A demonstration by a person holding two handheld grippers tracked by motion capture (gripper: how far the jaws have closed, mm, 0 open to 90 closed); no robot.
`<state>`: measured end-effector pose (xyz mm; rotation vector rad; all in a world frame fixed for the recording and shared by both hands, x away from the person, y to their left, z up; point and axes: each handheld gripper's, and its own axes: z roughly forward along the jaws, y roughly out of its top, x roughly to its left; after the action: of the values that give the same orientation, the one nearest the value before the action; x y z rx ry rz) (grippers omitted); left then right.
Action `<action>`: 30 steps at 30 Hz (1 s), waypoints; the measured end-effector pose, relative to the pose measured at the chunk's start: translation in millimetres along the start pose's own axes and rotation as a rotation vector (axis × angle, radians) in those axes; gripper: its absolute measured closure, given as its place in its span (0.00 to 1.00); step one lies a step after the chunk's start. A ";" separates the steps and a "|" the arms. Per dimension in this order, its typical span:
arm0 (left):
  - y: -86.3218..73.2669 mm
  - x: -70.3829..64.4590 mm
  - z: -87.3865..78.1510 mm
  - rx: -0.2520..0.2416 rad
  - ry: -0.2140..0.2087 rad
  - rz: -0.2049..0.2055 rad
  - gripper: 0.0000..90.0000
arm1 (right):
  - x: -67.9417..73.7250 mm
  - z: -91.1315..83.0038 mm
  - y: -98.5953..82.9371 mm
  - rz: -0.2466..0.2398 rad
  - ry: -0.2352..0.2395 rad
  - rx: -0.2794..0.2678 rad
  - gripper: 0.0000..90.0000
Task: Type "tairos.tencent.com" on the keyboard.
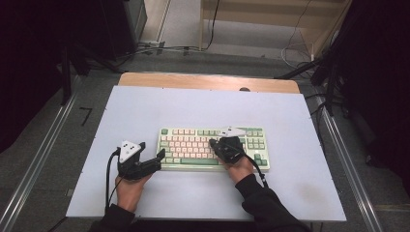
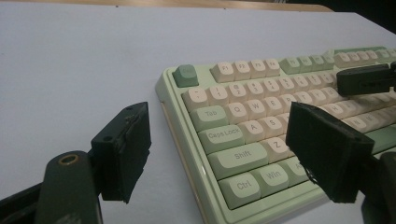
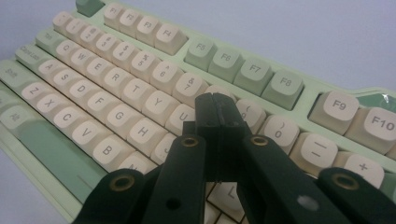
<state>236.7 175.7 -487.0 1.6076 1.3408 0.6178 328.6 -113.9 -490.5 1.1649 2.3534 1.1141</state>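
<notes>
Keyboard (image 1: 212, 148), pale green with cream keys, lies flat mid-tabletop (image 1: 145, 111): rigid, fairly heavy, keycaps likely to pop off, so take its case edges. Right claw (image 3: 215, 109) hangs pinched shut over the number row; left claw (image 2: 219, 149) gapes across the near-left corner.

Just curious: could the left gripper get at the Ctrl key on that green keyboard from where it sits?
Probably yes. The left gripper is open at the keyboard's left end, Ctrl key lies between its fingers with nothing in between.

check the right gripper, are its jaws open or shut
Shut: in the right gripper view the right gripper has its two black jaws pressed together, no gap, above the keyboard.
</notes>
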 end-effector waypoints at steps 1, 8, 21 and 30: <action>0.0 0.0 -0.1 -0.001 0.000 -0.003 0.25 | 0.0 0.0 0.0 0.000 0.000 0.000 0.98; 1.1 0.6 0.2 -0.003 -0.003 -0.006 0.25 | 2.1 -8.7 2.4 0.002 0.013 -0.048 0.98; 4.0 -1.4 3.5 -0.006 -0.012 -0.002 0.28 | -4.8 -20.0 1.2 0.041 0.041 -0.092 0.51; 8.1 -5.2 11.4 -0.003 -0.058 0.006 0.36 | -12.5 -26.4 -5.9 0.059 0.023 -0.099 0.30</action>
<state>248.5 167.1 -484.1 1.6156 1.2931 0.5724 318.8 -139.3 -478.5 1.1998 2.2660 1.2551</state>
